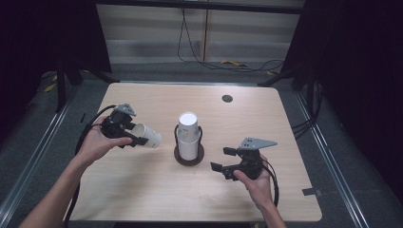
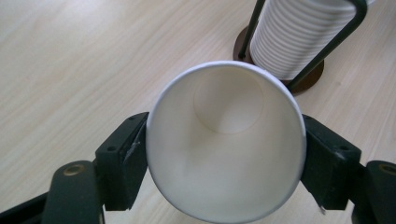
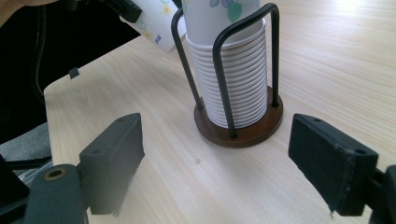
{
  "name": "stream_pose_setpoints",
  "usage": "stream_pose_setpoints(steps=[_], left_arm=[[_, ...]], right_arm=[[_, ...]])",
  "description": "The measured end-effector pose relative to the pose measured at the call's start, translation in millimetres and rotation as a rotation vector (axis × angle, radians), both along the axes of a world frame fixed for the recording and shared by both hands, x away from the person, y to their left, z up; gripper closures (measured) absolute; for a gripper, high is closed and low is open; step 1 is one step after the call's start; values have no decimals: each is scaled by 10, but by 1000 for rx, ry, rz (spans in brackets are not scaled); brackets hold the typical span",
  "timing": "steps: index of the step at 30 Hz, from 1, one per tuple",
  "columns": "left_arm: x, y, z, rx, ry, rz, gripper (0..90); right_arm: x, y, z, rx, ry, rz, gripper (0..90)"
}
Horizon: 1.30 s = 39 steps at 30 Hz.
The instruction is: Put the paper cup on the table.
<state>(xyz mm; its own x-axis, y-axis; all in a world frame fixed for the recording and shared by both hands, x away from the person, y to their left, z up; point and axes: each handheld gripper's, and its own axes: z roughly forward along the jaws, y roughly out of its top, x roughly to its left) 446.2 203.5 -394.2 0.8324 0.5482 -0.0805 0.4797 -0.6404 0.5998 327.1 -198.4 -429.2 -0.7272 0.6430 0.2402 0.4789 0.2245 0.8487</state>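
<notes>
High view: left gripper (image 1: pixel 135 135) clamps a single paper cup (image 1: pixel 147 135) tipped sideways, toward the tabletop's (image 1: pixel 142 194) left edge. Stack of cups (image 1: pixel 188 134) upright in a wire holder (image 1: pixel 189 153), mid-tabletop. Right gripper (image 1: pixel 223 159), jaws wide and holding nothing, toward the near right corner.

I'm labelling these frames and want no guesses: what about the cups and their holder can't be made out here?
- Stack of cups: its top is cut off by the upper edge in both gripper views, so no count.
- Held cup: the left gripper view looks into its mouth; its outer print is hidden. The right gripper view shows a corner of it, text too small.
- Holder base: centre hidden under the stack.
- Right gripper: open, nothing between its jaws.
</notes>
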Motion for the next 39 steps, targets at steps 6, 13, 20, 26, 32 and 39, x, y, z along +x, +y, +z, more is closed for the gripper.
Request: stream_pose_setpoints(steps=[6, 13, 20, 26, 32, 39], left_arm=[[72, -27, -69, 50, 59, -10, 252], [184, -43, -113, 106, 69, -4, 252], [226, -94, -76, 150, 69, 4, 252], [275, -127, -113, 223, 101, 0, 250], [318, -134, -149, 263, 89, 36, 242], [372, -169, -167, 270, 88, 55, 226]], right_arm=[[-4, -10, 5, 3, -4, -13, 178], [-5, 28, 5, 0, 0, -4, 178], [-1, 12, 2, 1, -4, -8, 178], [-9, 17, 12, 2, -4, -6, 179], [-5, 17, 1, 0, 0, -6, 179], [-3, 21, 0, 0, 0, -6, 179]])
